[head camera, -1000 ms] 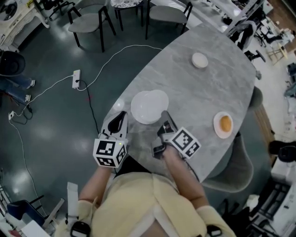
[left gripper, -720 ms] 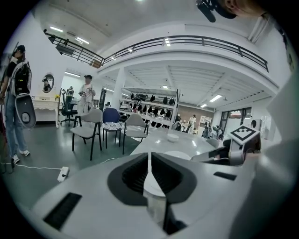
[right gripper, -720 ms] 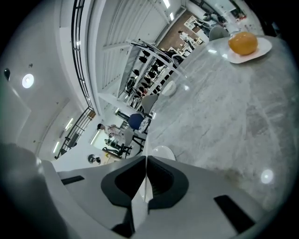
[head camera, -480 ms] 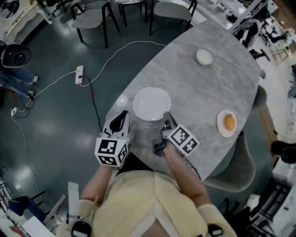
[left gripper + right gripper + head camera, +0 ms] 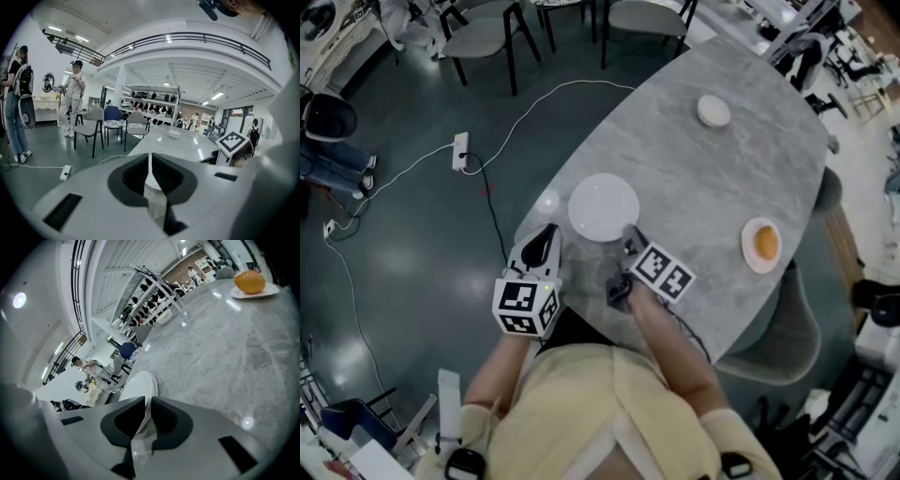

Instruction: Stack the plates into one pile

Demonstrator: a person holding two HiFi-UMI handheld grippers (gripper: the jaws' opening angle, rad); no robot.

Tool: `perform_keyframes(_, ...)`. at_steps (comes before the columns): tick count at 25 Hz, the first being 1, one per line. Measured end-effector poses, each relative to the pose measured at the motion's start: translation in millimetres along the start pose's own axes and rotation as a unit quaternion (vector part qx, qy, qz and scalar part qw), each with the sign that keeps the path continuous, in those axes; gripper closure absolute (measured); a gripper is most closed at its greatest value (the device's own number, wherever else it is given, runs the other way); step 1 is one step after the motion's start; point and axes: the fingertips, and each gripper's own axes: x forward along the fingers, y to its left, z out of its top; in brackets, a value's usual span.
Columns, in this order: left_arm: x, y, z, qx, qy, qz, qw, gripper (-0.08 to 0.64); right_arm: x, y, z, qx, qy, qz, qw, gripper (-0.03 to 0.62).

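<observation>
Head view: the pile of white plates (image 5: 603,206) lies near the table's (image 5: 703,178) near-left edge. The right gripper (image 5: 627,236) sits at the pile's near rim and points up-left across it. The left gripper (image 5: 546,234) hangs off the table edge just left of the pile, apart from it. The plate with an orange (image 5: 750,262) lies to the right, nearer the right hand. A small white dish (image 5: 713,111) sits well apart at the far end.

Left gripper view: the left gripper (image 5: 150,161) has its jaws pressed together with nothing in them.

Right gripper view: the right gripper (image 5: 146,404) has the rim of the top plate (image 5: 140,385) between its jaws, which are opening. A second rim shows under it, so the plate looks set down. The next plates likely lie to the right and ahead.
</observation>
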Motion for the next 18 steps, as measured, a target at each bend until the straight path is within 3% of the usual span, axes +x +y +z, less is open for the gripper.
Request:
perform_keyframes(6, 0.8, 1.4, -0.3, 0.000, 0.004, -0.004, 1.0000, 0.555, 4.8, 1.3, -5.0, -0.048, 0.018, -0.014, 0.999, 0.555)
perform_keyframes(9, 1.5, 0.6, 0.7, 0.001, 0.004, -0.005, 1.0000, 0.555, 4.5, 5.3, -5.8, -0.069, 0.023, -0.012, 0.997, 0.512)
perform_keyframes(18, 1.8, -4.6, 6.6, 0.009, 0.001, -0.019, 0.9998, 0.555, -11.7, 13.2, -2.3, -0.073, 0.019, -0.002, 0.997, 0.495)
